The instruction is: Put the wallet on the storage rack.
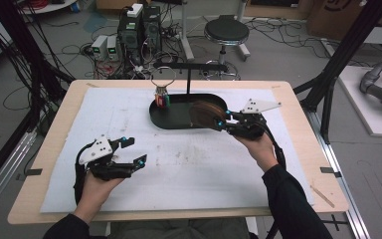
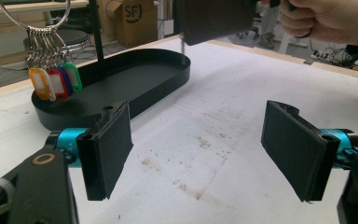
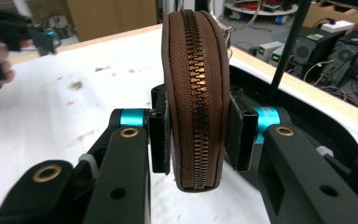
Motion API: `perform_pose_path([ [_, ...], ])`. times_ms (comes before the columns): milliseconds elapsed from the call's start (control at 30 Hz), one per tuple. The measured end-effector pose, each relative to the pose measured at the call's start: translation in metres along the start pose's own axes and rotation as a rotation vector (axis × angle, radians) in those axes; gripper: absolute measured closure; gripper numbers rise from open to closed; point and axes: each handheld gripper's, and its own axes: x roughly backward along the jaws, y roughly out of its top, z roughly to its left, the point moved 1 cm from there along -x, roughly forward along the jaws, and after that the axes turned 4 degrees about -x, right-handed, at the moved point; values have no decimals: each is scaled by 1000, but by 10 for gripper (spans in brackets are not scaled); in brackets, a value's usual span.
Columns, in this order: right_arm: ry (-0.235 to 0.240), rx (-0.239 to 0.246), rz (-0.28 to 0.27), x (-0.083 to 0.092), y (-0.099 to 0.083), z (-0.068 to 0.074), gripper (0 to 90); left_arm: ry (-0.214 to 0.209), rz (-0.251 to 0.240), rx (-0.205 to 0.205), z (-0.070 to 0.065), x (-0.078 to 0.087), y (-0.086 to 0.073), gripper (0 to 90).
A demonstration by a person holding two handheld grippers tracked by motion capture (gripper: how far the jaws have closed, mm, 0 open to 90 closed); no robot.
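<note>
Your right gripper (image 3: 196, 140) has its pads clamped on the flat sides of a brown zip pouch (image 3: 195, 93), with the jaws narrowed to the pouch's thickness. In the right gripper view the pouch stands on edge between the pads, zipper facing you, its long axis running away from the gripper along the line of the jaws. From the high view, the pouch (image 1: 206, 115) hangs over the right end of the black oval tray (image 1: 171, 121) at the far middle of the white mat (image 1: 129, 184), and it appears to be clear of the tray floor rather than resting in it, though the contact point itself is hard to see.

The pouch lies to the left of your right hand, pointing towards the tray's middle. At the tray's left end a black stand (image 1: 188, 74) carries a key ring with coloured tags (image 1: 162, 99), so the pouch has free room only on the near and right sides.

Your left gripper (image 1: 132, 152) sits well apart at the near left of the mat, jaws spread wide with nothing between them. In the left gripper view the pouch (image 2: 214, 21) hangs far ahead and above. Your right hand is the nearer one by far; any move of the pouch probably turns on drawing it towards the near side, away from the stand.
</note>
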Motion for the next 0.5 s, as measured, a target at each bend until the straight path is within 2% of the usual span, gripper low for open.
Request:
perform_pose_path([
  [500, -24, -5, 8, -67, 20, -3, 678, -12, -9, -4, -2, 1, 0, 244],
])
